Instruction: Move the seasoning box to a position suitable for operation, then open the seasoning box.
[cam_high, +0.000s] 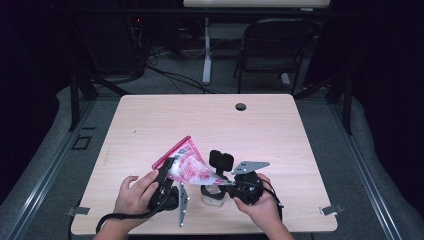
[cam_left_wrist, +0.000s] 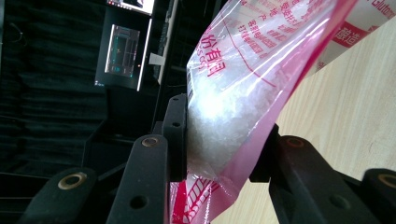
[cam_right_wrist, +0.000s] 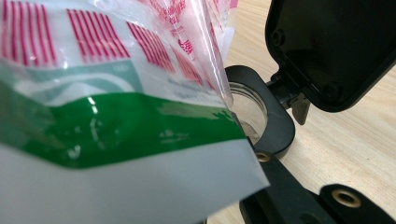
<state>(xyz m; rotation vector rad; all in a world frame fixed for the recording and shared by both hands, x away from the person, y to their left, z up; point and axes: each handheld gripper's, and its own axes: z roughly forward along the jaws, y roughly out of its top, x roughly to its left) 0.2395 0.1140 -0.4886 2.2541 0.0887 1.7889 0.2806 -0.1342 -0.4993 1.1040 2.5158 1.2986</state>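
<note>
A clear plastic bag (cam_high: 187, 165) with red print and white granules hangs tilted over the table's front edge. My left gripper (cam_high: 167, 172) is shut on the bag's upper part, and in the left gripper view its jaws pinch the granule-filled bag (cam_left_wrist: 233, 93). My right gripper (cam_high: 222, 182) is shut on the bag's lower corner. In the right gripper view, that corner of the bag (cam_right_wrist: 116, 121) has a green band. It sits just above the mouth of a small clear jar (cam_right_wrist: 247, 109). The jar (cam_high: 212, 196) stands on the table with its black flip lid (cam_high: 221, 160) open.
The light wooden table (cam_high: 200, 120) has a cable hole (cam_high: 240, 106) near its far edge. A black folding chair (cam_high: 272, 45) and a white desk leg (cam_high: 206, 50) stand behind it. Metal rails run along the floor on both sides.
</note>
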